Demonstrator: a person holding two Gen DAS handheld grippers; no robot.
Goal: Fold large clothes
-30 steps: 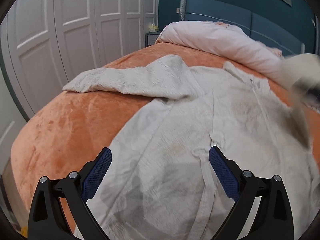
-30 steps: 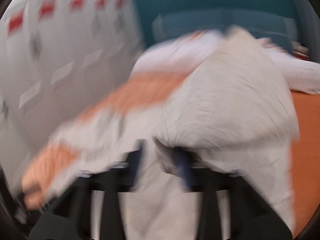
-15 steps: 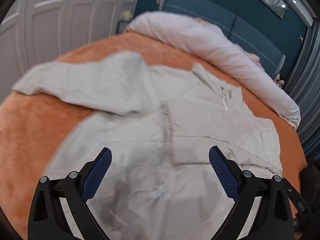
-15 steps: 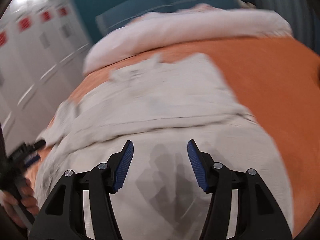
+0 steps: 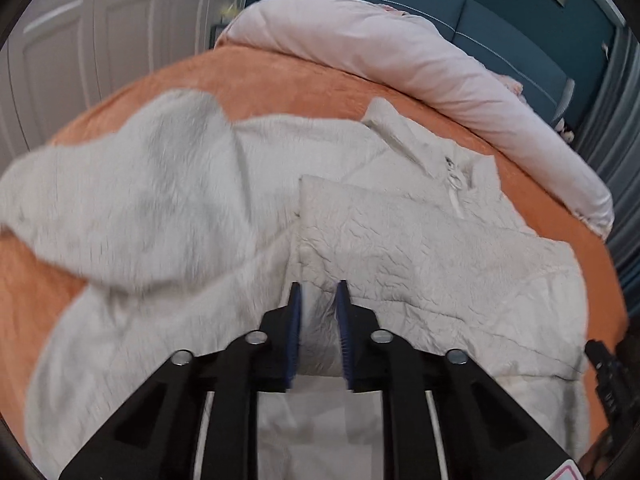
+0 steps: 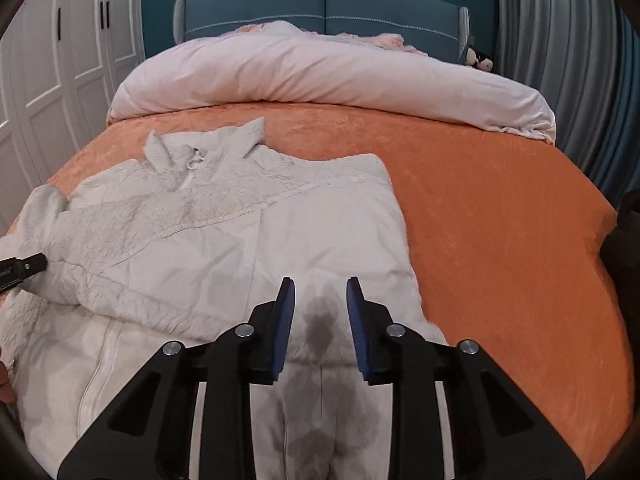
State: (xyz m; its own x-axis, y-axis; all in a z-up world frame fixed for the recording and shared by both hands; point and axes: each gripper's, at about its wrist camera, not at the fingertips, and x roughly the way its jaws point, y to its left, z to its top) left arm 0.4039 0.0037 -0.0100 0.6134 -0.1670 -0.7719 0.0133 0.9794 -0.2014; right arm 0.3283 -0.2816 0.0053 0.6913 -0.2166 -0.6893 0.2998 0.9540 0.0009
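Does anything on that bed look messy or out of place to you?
Only the cream jacket itself: it lies half folded and rumpled on the orange bedspread, one sleeve flung out sideways. The pink duvet is bunched by the headboard. Nothing looks torn or spilled.

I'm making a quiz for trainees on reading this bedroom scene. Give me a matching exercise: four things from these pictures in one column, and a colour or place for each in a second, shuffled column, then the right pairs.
Column one:
1. jacket
2. bedspread
3. duvet
4. headboard

Column two:
A. orange, covering the bed
B. blue, against the wall
C. off-white, spread out with its zip collar toward the head end
D. pale pink, rolled up across the head end of the bed

Right pairs: 1-C, 2-A, 3-D, 4-B.
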